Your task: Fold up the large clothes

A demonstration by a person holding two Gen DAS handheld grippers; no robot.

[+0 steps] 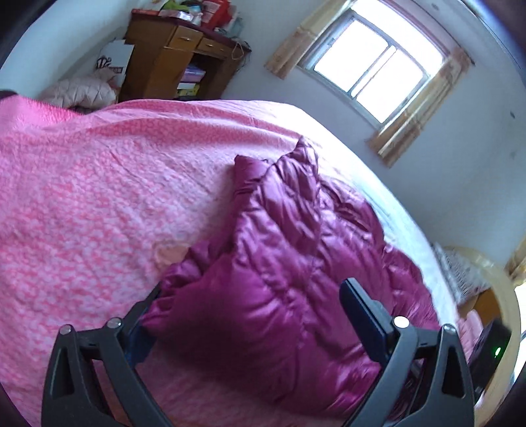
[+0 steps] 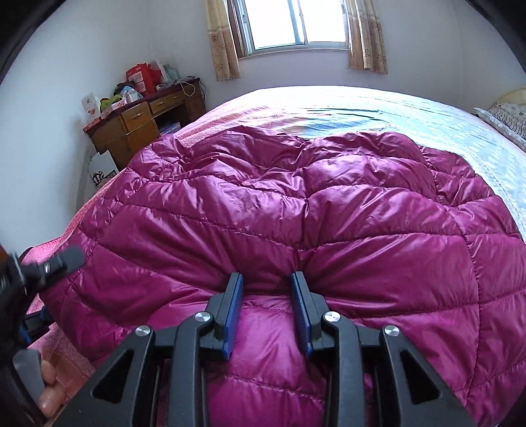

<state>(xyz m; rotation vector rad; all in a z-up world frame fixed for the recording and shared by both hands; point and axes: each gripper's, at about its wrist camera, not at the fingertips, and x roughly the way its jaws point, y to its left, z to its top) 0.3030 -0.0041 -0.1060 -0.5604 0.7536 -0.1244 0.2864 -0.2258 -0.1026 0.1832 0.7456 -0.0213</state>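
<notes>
A shiny magenta quilted down jacket [image 1: 289, 262] lies crumpled on a pink bedspread [image 1: 98, 197]. In the left wrist view my left gripper [image 1: 253, 295] is open wide, its fingers either side of a puffy corner of the jacket; the left finger is partly hidden behind the fabric. In the right wrist view the jacket [image 2: 296, 203] fills the frame, and my right gripper [image 2: 267, 279] is shut on a bunched fold of it, blue pads pinching the fabric. My left gripper [image 2: 49, 262] shows blurred at the left edge there.
A wooden desk [image 2: 138, 124] piled with boxes stands by the far wall left of the bed. A curtained window [image 2: 292, 23] is behind. A pillow [image 2: 506, 118] lies at the right. A pale quilted item [image 1: 82, 92] sits beyond the bed.
</notes>
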